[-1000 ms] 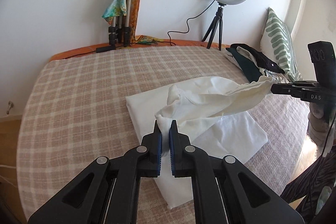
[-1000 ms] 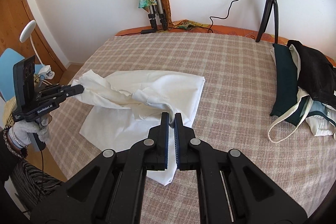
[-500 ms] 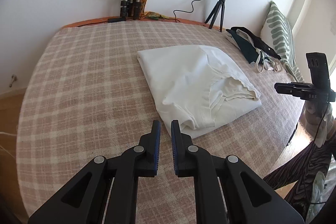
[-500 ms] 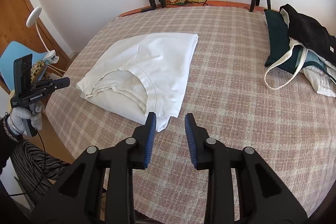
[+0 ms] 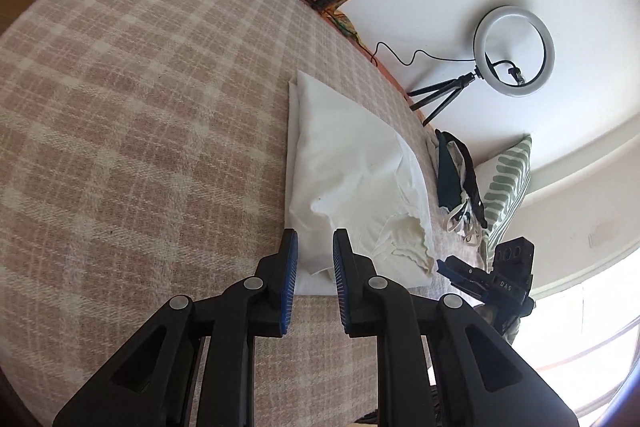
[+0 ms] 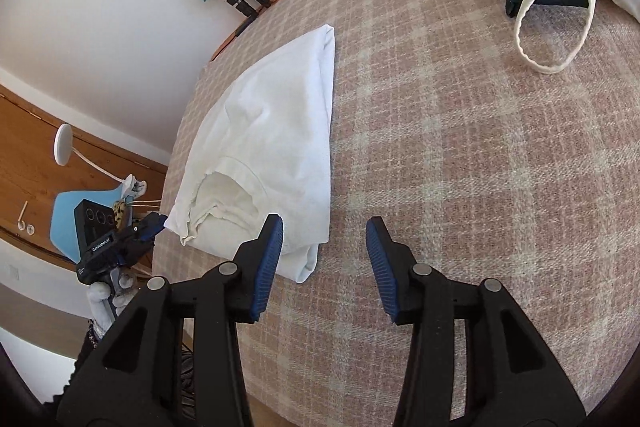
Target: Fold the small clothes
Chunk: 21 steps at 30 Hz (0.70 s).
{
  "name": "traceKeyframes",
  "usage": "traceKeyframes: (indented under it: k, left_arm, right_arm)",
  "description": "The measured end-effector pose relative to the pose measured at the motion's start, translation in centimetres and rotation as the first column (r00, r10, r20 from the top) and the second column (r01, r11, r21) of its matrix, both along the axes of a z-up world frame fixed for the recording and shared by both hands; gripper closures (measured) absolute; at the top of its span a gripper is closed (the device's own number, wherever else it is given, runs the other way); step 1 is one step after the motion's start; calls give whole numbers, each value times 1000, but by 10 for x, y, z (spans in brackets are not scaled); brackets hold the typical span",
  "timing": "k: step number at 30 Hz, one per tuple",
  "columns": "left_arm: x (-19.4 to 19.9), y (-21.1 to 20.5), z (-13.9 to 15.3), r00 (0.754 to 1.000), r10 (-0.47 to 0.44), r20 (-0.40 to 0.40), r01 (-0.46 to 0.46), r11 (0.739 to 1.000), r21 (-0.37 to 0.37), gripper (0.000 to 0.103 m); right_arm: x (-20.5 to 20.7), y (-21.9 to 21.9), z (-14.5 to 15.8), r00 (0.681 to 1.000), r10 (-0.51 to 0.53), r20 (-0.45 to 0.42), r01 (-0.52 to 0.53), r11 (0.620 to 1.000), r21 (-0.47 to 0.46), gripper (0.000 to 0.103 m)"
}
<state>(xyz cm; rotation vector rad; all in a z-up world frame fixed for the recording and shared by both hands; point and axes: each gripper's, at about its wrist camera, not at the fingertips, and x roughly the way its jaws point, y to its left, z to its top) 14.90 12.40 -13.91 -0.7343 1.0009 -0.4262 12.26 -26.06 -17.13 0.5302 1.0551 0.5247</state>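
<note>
The white garment (image 5: 352, 167) is lying folded; my left claw (image 5: 315, 247) is opening, empty. Only my right view is showing my right claw (image 6: 324, 239) gaping, empty.

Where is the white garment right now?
The white garment lies folded on the checked bedspread, just ahead of both grippers, left of the dark clothes pile.

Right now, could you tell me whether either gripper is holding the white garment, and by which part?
Nothing is held. The left gripper, jaws opening, and the right gripper are both open near corners of the folded white garment.
</note>
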Motion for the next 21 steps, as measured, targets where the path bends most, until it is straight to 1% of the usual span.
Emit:
traceKeyframes:
  k: [1, 2, 3, 5, 9, 12, 13, 14, 15, 17, 19, 21]
  left_arm:
    - [1, 1, -1, 1000, 6, -7, -6, 1000, -12, 79]
    - [4, 1, -3, 1000, 9, -19, -9, 1000, -23, 76]
    - [5, 0, -6, 999, 11, -31, -12, 999, -33, 76]
    - [7, -2, -11, 999, 9, -53, -12, 998, -54, 76]
    - [8, -10, -19, 996, -15, -87, 9, 998, -67, 76]
    - [6, -12, -20, 996, -6, -85, 2, 999, -43, 79]
    - [7, -11, -20, 996, 0, -85, -3, 999, -39, 84]
    - [6, -11, -19, 997, 0, -81, -3, 999, -37, 88]
    - [6, -11, -18, 997, 0, -74, -2, 1000, -29, 93]
    - [6, -13, -14, 999, -8, -52, 8, 1000, -1, 94]
    - [4, -15, -11, 999, -20, -26, 20, 1000, 6, 97]
    - [3, -15, -8, 1000, -25, -3, 25, 1000, 9, 98]
  right_arm:
    - [1, 2, -1, 1000, 5, -2, -5, 1000, 3, 57]
    - [3, 5, -2, 1000, 11, -4, -11, 1000, -3, 57]
    - [4, 8, -3, 1000, 20, -6, -20, 1000, -7, 57]
    - [5, 14, -5, 1000, 27, -16, -27, 1000, -6, 57]
    - [4, 17, -5, 999, 35, -13, -35, 999, -6, 57]
    - [4, 16, -8, 999, 28, -20, -27, 999, 18, 57]
    - [4, 16, -8, 999, 28, -21, -27, 999, 20, 57]
    - [4, 15, -8, 999, 26, -19, -26, 1000, 16, 60]
    - [3, 13, -7, 1000, 23, -13, -23, 1000, 9, 67]
    - [2, 14, -4, 1000, 25, -6, -25, 1000, -2, 77]
    - [0, 14, -1, 1000, 28, 2, -28, 999, 17, 81]
    - [-2, 15, 2, 999, 35, 12, -36, 999, 20, 88]
